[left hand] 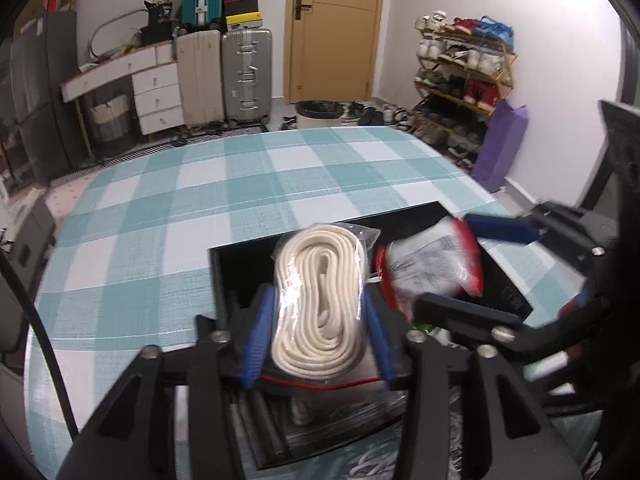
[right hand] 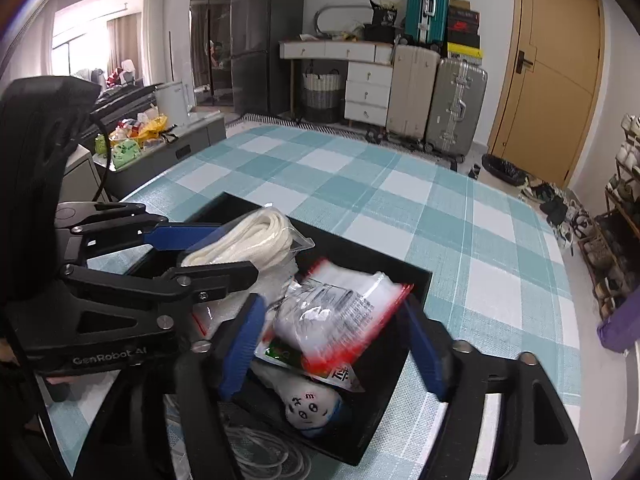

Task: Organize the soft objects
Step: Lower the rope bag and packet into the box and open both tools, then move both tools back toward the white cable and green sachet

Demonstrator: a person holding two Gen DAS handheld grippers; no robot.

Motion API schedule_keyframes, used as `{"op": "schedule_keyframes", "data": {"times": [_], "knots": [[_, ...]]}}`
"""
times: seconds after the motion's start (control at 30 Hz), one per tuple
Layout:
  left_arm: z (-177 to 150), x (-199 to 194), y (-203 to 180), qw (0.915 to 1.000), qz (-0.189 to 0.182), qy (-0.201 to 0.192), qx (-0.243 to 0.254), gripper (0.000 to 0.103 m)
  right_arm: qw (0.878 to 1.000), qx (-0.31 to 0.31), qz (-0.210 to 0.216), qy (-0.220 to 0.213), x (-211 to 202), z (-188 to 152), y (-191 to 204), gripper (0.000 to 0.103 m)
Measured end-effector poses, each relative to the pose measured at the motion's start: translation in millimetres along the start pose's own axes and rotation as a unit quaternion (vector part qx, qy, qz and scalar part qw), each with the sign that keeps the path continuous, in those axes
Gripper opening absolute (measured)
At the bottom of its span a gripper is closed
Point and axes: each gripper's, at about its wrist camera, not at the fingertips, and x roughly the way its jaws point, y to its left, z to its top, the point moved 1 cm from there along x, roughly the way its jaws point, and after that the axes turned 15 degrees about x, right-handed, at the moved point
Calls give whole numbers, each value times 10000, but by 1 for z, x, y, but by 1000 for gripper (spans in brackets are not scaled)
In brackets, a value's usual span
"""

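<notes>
A black open box [left hand: 224, 264] [right hand: 416, 276] sits on the checked tablecloth. My left gripper [left hand: 318, 312] is shut on a clear bag of coiled white rope [left hand: 316, 300] [right hand: 248, 240], held over the box's left part. My right gripper [right hand: 334, 328] [left hand: 452, 264] holds a red-edged plastic bag of white cloth [right hand: 332, 320] [left hand: 432, 268] between its blue pads above the box's right part; the bag is motion-blurred. A small white plush with a drawn face [right hand: 310, 404] and a flat packet [right hand: 340, 376] lie inside the box.
A coil of white cable [right hand: 264, 452] lies on the table by the box's near side. The teal and white checked table [left hand: 240, 184] stretches far ahead. Suitcases, drawers, a door and a shoe rack [left hand: 464, 76] stand beyond.
</notes>
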Motion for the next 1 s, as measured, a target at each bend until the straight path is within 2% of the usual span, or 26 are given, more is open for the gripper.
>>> {"op": "schedule_keyframes", "data": {"times": [0.03,0.1,0.13,0.2,0.3,0.37,0.5,0.63,1.0], "knots": [[0,-2,0,10000,-31,-21,4,56,9999,-5,-54,-103,-4,-1,-1,90],[0,-6,-1,10000,-33,-65,-20,72,9998,84,-21,-185,-11,-2,-5,91],[0,-9,-1,9999,-52,-108,-26,76,9996,218,65,-183,-17,-3,-10,92],[-1,-16,-4,9998,-81,-184,-39,87,9994,267,-22,-225,-24,-5,-15,94],[-2,-25,-7,9997,28,-222,-42,98,9981,561,57,-246,-39,-12,-25,102],[-5,-34,-9,9995,136,-275,-28,102,9971,708,105,-266,-48,-17,-28,102],[-12,-50,-14,9993,79,-358,-38,103,9958,870,125,-238,-64,-30,-30,102],[-21,-63,-18,9991,86,-424,-48,103,9970,749,86,-146,-73,-46,-21,102],[-45,-78,-28,9989,231,-403,-38,103,9977,553,48,379,-69,-88,3,102]]}}
